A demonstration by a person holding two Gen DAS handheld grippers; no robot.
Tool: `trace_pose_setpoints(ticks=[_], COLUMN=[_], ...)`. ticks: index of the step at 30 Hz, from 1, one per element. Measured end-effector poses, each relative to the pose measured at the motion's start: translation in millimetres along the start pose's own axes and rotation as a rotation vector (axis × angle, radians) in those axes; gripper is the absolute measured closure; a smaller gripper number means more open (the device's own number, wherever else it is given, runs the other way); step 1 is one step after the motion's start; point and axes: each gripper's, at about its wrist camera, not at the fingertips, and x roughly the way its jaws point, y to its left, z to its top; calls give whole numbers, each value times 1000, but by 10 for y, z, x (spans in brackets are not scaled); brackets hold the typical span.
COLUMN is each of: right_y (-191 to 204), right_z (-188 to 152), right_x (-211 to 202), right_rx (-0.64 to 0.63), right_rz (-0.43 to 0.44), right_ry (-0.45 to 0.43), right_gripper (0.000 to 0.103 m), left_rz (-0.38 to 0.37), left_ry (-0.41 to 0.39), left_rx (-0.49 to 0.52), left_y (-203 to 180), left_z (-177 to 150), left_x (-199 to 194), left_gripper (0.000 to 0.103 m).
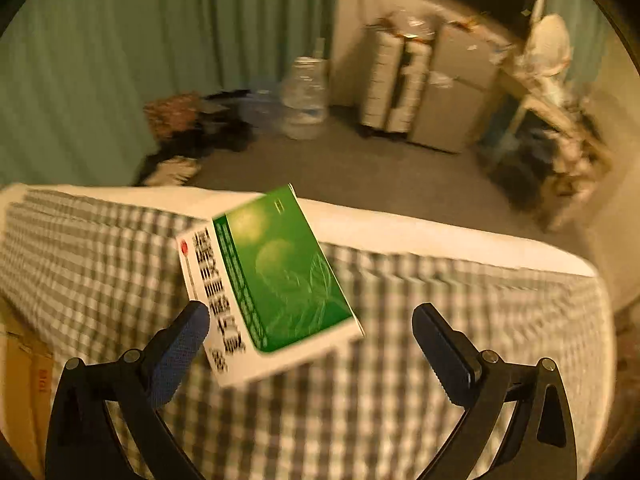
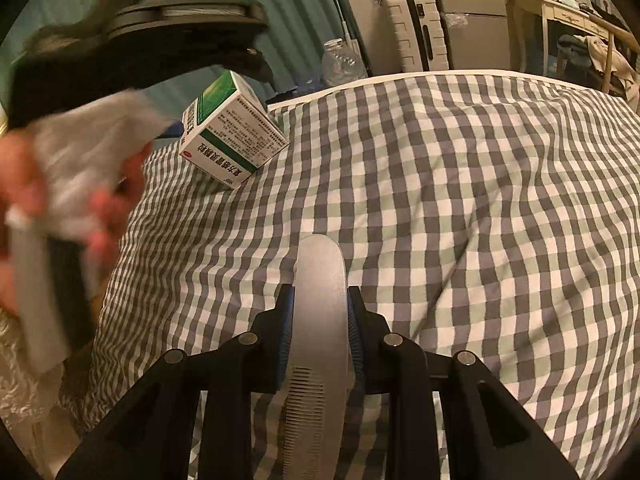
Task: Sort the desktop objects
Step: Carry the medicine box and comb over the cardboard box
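A green and white medicine box (image 1: 272, 280) is tilted between the wide-open jaws of my left gripper (image 1: 312, 312). Its white edge lies against the left fingertip (image 1: 196, 320), while the right pad stands well apart from it. In the right wrist view the same box (image 2: 232, 132) leans on one corner at the far left of the checked cloth (image 2: 460, 200), beside a blurred hand (image 2: 80, 184) on the left tool. My right gripper (image 2: 320, 292) is shut on a flat silver comb (image 2: 320, 272) with fine teeth, held low over the cloth.
The checked cloth covers a bed with a white mattress edge (image 1: 440, 236). Beyond it are bare floor, a large water bottle (image 1: 304, 96), a white suitcase (image 2: 416, 32), a grey fridge (image 2: 472, 12) and a cluttered desk (image 2: 560, 4). A cardboard box (image 1: 24, 380) sits at the left.
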Motion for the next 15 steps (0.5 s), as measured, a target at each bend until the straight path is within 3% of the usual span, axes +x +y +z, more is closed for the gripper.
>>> trace_pose_setpoints(ticks=[2, 4, 6, 10, 14, 15], right_y=[-22, -43, -46, -17, 65, 83], right_z=[2, 3, -20, 10, 17, 8], right_x=[17, 38, 18, -47, -110, -128], right_rx=[-2, -3, -5, -3, -6, -8], right_rz=[-5, -7, -9, -20, -22, -25], right_ry=[3, 9, 9, -11, -20, -23], right_gripper=[78, 78, 78, 78, 78, 78], left_rz=[49, 50, 45, -35, -137, -155], left_ry=[-7, -13, -31, -20, 45, 62], left_rx=[15, 34, 65, 135, 41, 11], left_y=[-27, 10, 81, 241, 562, 636], left_z=[43, 65, 72, 31, -19, -3], left_x=[79, 125, 114, -22, -63, -18], left_gripper=[0, 2, 17, 30, 26, 15])
